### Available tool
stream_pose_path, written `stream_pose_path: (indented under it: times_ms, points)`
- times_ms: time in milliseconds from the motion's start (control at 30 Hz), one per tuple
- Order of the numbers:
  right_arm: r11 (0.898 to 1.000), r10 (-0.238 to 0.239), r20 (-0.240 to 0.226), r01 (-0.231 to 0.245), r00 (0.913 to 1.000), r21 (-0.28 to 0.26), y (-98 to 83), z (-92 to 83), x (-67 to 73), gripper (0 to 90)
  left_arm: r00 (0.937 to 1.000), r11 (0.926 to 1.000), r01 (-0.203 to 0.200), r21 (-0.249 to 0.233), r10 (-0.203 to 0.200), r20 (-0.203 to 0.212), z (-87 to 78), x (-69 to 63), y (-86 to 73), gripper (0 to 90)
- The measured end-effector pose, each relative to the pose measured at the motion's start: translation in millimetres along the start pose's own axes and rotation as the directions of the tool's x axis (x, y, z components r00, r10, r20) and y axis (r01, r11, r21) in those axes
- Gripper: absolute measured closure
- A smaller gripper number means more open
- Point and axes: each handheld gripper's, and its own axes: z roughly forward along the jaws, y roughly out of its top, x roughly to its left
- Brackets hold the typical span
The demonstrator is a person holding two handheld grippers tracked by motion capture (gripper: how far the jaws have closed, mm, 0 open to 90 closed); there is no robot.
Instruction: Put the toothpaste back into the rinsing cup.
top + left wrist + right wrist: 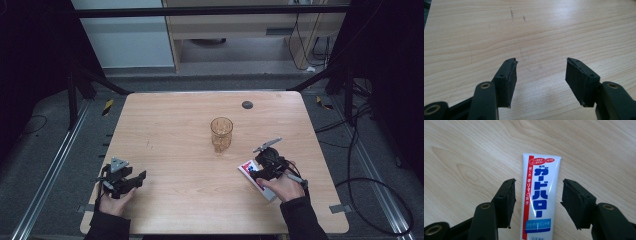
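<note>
A white toothpaste tube (539, 190) with a red stripe and blue lettering lies flat on the wooden table (175, 130), at its right side near the front. My right gripper (537, 200) is open and straddles the tube, one jaw on each side with a gap to the pads. From above, the right gripper (256, 173) covers the middle of the tube (248, 167). My left gripper (141, 178) rests at the front left of the table, open. Nothing but bare wood lies between the fingers of the left gripper (540, 75).
An amber drinking glass (221, 134) stands upright near the table's middle, a short way beyond the right gripper. A small black round cap (247, 104) sits in the tabletop near the far edge. Cables and metal frame legs surround the table on the floor.
</note>
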Motion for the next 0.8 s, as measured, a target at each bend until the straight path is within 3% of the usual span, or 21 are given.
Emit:
stream_pose_path:
  times_ms: [800]
  points:
    - [0.995,0.017,0.003,-0.017,0.9999,0.099,-9.0,39.8,-3.0,39.8,1.0,1.0,-0.002,0.005,0.002,0.001,1.5,0.1,-0.2,40.9]
